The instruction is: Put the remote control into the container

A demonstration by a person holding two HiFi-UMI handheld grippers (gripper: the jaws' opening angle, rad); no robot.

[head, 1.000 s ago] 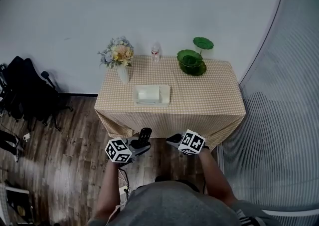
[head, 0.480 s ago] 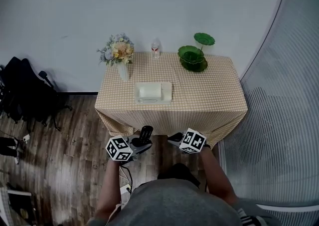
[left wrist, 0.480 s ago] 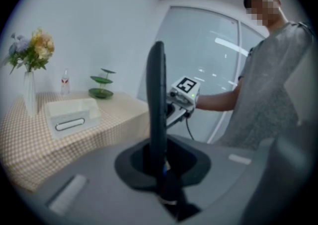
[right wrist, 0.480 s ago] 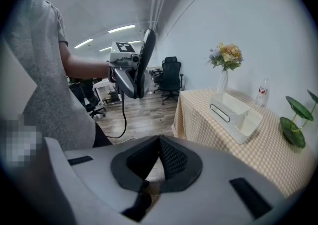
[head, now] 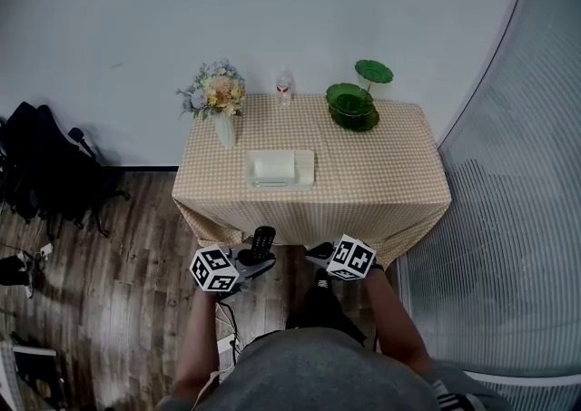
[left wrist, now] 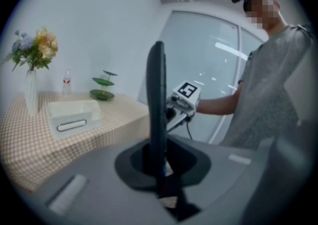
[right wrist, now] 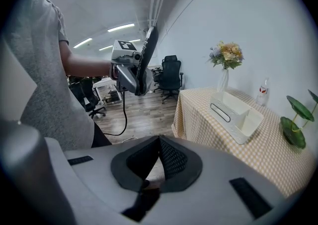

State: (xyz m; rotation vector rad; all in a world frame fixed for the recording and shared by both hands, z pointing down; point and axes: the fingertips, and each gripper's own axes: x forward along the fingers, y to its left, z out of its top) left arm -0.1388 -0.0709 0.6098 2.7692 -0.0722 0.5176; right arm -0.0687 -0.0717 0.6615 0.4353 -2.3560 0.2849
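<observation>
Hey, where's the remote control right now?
In the head view the remote control stands clamped in the left tongs at lower centre, just off the near edge of the table, short of the white container.

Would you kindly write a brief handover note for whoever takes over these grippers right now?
Left gripper: shut on the remote control, which sticks up from the jaws, short of the table.
Right gripper: shut, empty.
Container: white, on the table, apart from both grippers.
Done: remote is in the grip.
Left: carry it over the container, lower it in, release.
</observation>
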